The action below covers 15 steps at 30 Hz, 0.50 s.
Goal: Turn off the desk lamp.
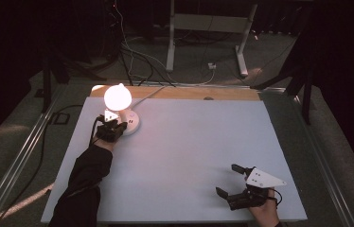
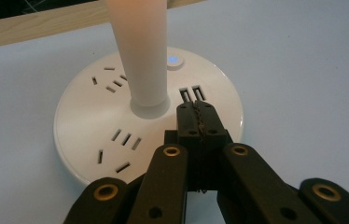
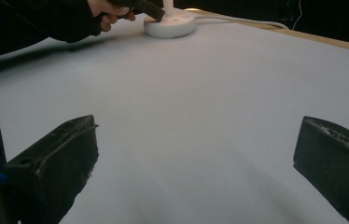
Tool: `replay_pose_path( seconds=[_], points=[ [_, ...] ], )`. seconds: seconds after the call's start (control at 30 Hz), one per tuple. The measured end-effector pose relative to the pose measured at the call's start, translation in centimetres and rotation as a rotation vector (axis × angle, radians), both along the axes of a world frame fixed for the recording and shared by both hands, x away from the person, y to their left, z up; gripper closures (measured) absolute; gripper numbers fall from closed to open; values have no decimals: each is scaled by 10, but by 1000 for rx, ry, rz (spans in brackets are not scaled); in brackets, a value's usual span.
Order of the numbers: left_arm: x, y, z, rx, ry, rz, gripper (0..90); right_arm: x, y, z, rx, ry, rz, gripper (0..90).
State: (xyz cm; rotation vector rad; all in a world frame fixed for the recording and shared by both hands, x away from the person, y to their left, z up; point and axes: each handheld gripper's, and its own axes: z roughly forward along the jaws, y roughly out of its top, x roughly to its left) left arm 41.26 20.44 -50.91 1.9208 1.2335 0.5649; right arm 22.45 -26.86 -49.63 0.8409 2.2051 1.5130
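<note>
White lamp lit, its round base directly under the left claw tips | left claw clenched, empty, tips by the USB ports | right claw released, over bare table, well apart from lamp

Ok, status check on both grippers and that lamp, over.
Left gripper shut, tips over the lamp base. Right gripper open, holding nothing, near table edge. Lamp lit, upright. Nothing in the way.
</note>
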Motion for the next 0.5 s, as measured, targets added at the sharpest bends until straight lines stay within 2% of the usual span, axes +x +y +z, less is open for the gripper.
replay_pose_path(
  seconds=[0.2, 0.27, 0.3, 0.4, 0.43, 0.5],
  points=[
    [0, -4, 0, 6, -15, -11, 900, 0, -1, 0, 2, 1, -4, 0],
    [1, -6, 1, 21, -13, -9, 900, 0, -1, 0, 2, 3, -3, 0],
    [1, -8, 2, 49, -14, -8, 900, 0, -1, 0, 1, 3, -2, 0],
    [0, -9, 1, 61, -25, -9, 900, 0, 0, 0, 1, 3, -1, 0],
    [0, -9, 0, 48, -26, 0, 900, 0, 0, 0, 0, 2, 2, 0],
    [-2, -10, -1, 73, -46, -7, 900, 0, 0, 0, 0, 2, 2, 0]
  ],
)
